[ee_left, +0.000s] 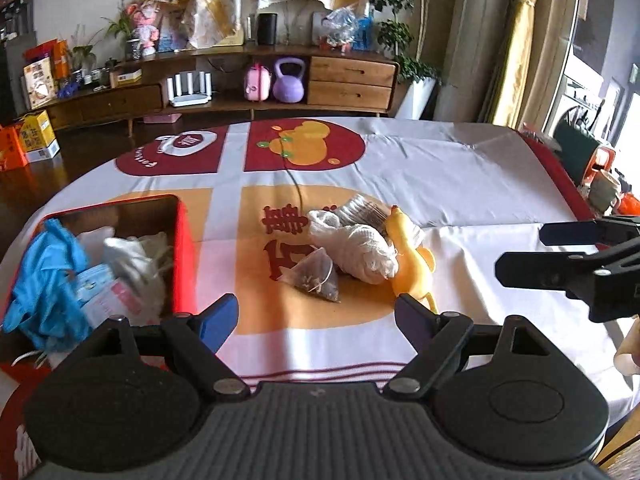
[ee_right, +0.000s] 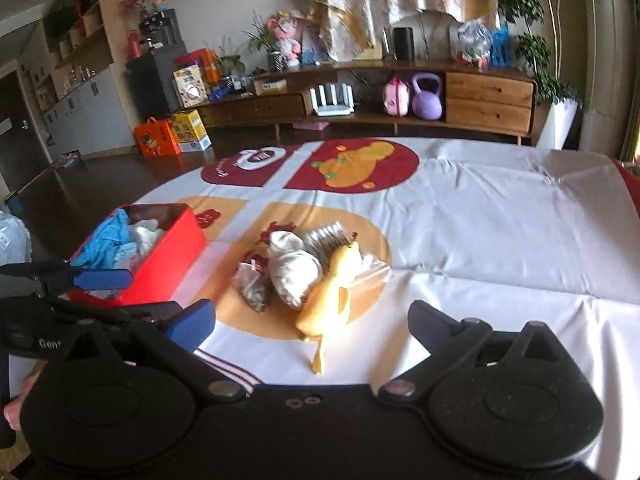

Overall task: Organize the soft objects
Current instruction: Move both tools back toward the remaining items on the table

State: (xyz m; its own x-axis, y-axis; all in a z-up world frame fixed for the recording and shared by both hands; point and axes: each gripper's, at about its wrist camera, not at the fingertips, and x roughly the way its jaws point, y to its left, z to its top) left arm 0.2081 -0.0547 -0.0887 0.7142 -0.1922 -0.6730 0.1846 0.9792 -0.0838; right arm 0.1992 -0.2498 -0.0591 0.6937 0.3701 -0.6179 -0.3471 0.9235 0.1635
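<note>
Printed tablecloth [ee_left: 460, 184] w/ red box [ee_left: 185, 248], wood sideboard [ee_left: 348, 80] behind; both claws spread, nothing held

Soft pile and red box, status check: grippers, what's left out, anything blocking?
Left gripper and right gripper open, empty. Red box partly filled; tea bag, white cloth bundle, yellow rubber chicken on tablecloth. No obstruction.

Readable text on cloth and gripper

We read only "Gen…", cut off, on the left gripper [ee_right: 102, 294]; the tablecloth [ee_left: 460, 184] bears large red Chinese characters we cannot decipher.
</note>
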